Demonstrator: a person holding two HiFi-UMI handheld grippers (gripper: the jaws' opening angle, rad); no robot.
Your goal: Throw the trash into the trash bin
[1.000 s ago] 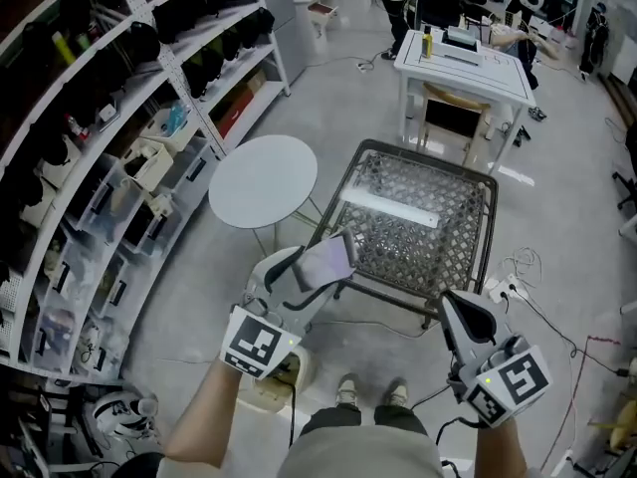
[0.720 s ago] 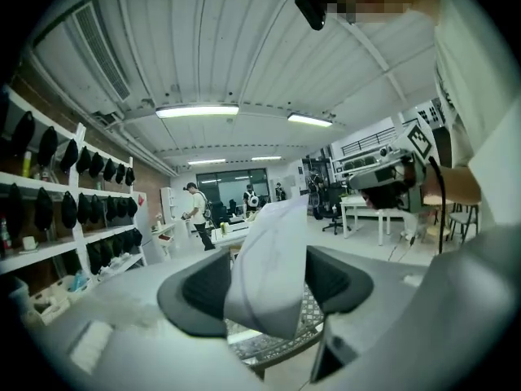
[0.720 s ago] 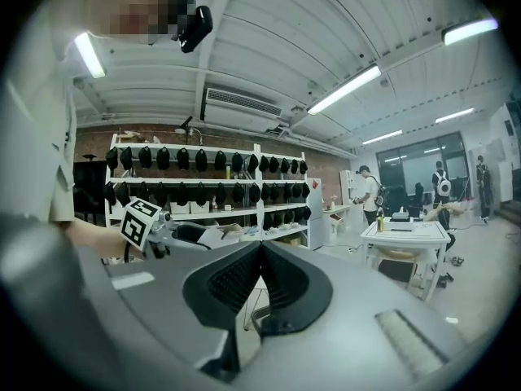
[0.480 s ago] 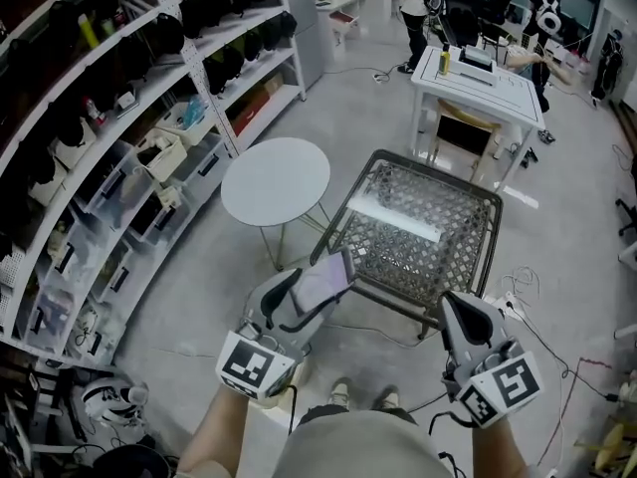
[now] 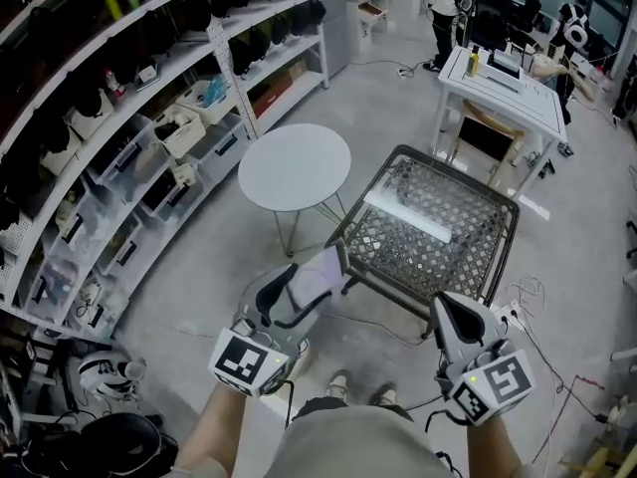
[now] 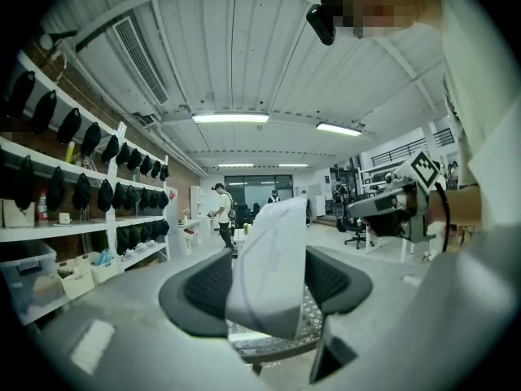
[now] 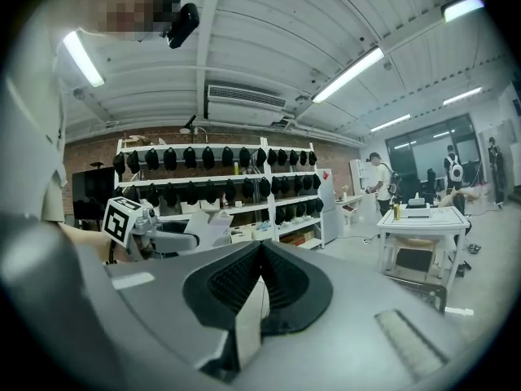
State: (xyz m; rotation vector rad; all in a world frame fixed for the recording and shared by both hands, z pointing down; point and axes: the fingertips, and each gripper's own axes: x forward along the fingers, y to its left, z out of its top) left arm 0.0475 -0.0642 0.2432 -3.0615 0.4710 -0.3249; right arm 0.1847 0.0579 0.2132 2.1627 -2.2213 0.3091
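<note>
On the far left run the shelves (image 5: 149, 98), and at the bottom left corner of the head view sits a dark round thing (image 5: 109, 446) low on the floor. It may be the trash bin, but I cannot tell. No other bin shows in any view.

The left gripper (image 5: 304, 287) holds the trash, a white paper (image 6: 273, 259), between jaws that stand fairly wide around it. In the left gripper view the paper stands nearly upright, its long axis leaning a little to the right at the top, and it sticks out well past the jaw tips. From above it points forward, toward the gap between the round table (image 5: 294, 167) and the mesh table (image 5: 438, 222).

The right gripper (image 5: 450, 317) is at the right, its jaws pressed together with nothing between them.

If the dark round thing is the bin, it lies to the left of and behind the left gripper, away from where the paper points. The loaded left hand is then the nearer one, and the move would call for a turn to the left.
</note>
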